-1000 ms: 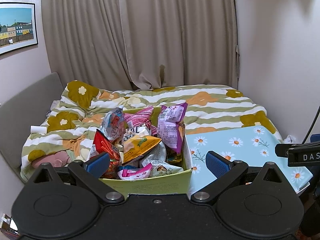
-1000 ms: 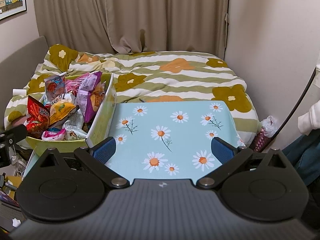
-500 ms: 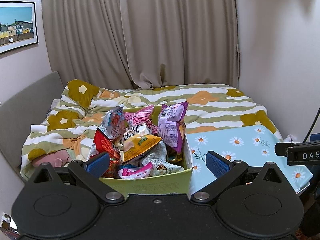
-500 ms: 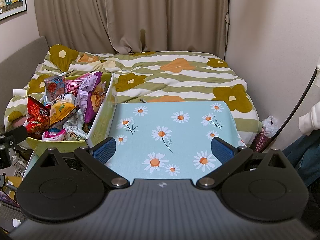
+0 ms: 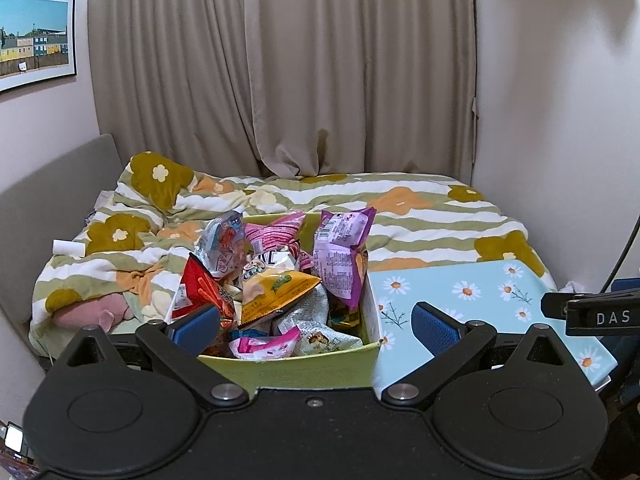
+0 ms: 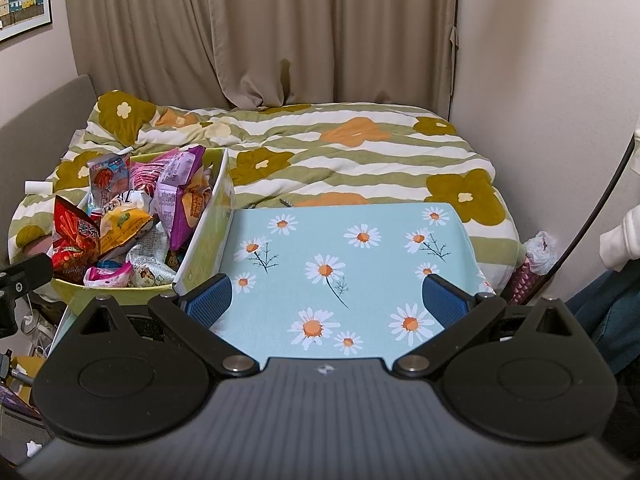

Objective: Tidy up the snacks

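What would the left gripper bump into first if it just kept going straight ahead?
Most likely the near wall of the green box, right in front of the open left gripper, or the snack bags heaped inside if it passes above the rim. Depth is unclear.

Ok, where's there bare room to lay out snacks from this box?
The daisy tabletop is bare from the green box on its left to its right edge. The bedspread behind is open too. The box itself is heaped with snack bags, no room there.
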Tool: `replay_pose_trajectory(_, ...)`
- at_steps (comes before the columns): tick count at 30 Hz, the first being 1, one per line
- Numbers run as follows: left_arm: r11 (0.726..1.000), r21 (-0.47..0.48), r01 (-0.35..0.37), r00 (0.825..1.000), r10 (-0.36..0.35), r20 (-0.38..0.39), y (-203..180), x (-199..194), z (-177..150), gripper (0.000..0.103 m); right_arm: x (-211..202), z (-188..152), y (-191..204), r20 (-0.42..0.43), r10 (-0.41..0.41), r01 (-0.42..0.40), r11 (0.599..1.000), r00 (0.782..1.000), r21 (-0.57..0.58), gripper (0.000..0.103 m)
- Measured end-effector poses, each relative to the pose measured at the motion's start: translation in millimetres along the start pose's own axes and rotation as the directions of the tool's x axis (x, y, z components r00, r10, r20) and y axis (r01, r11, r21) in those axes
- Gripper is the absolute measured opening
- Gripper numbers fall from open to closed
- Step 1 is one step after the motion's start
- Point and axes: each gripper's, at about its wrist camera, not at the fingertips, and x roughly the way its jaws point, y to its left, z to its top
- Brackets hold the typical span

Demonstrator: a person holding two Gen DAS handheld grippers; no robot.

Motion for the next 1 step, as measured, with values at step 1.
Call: replay_pose_trajectory(1,1.0,0.002,-0.003,1.0,0.003,0.001,0.6,0.8,0.6,0.103,-0.6,-0.6,-0.2,0.001,0.0,0.0,1.0,1.0,0.001,0.103)
